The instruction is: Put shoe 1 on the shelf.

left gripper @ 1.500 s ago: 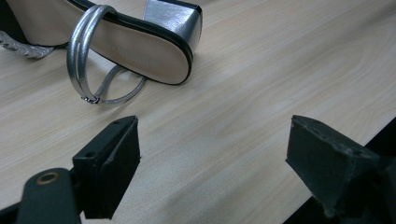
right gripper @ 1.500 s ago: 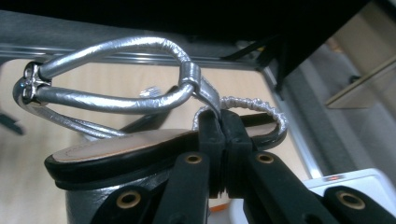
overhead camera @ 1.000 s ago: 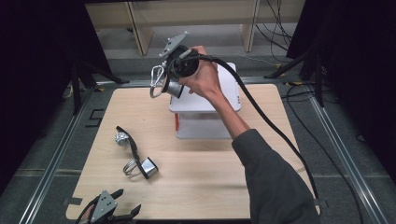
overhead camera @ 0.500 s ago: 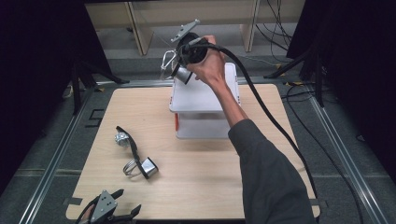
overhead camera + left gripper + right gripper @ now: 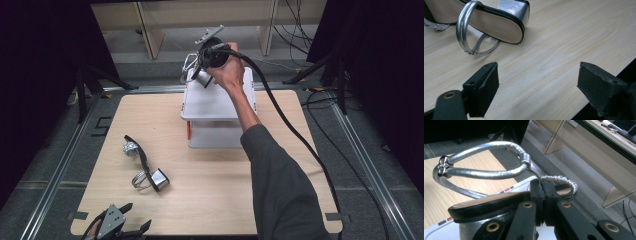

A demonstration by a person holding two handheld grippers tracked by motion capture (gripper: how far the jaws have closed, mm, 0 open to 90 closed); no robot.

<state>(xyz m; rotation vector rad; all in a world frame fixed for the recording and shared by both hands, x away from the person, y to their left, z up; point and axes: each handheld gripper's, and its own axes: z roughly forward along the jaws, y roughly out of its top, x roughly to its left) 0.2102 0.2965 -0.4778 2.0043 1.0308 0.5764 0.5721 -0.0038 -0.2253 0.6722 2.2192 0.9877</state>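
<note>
My right gripper (image 5: 201, 64) hangs above the far edge of a white lidded box (image 5: 215, 102), shut on a silver block-heel sandal (image 5: 196, 74). In the right gripper view the two black jaws (image 5: 544, 187) meet on the thin strap at the sandal's black-edged sole (image 5: 486, 205), and its silver ankle loop (image 5: 486, 173) arches above. A second silver sandal (image 5: 147, 170) lies on its side on the wooden table (image 5: 225, 190), front left. My left gripper (image 5: 131, 227) rests at the table's front left edge, open, a short way from that sandal (image 5: 496, 22); nothing is between its pads (image 5: 537, 73).
The white box stands at the table's back centre, with a red latch (image 5: 188, 131) on its left side. A thick black cable (image 5: 285, 120) trails from the right gripper across the table's right side. Metal rails border the table; shelving stands behind.
The right hand has carried the sandal to the right and farther back, from the box's near left corner to above its far edge. The left gripper has stayed put.
</note>
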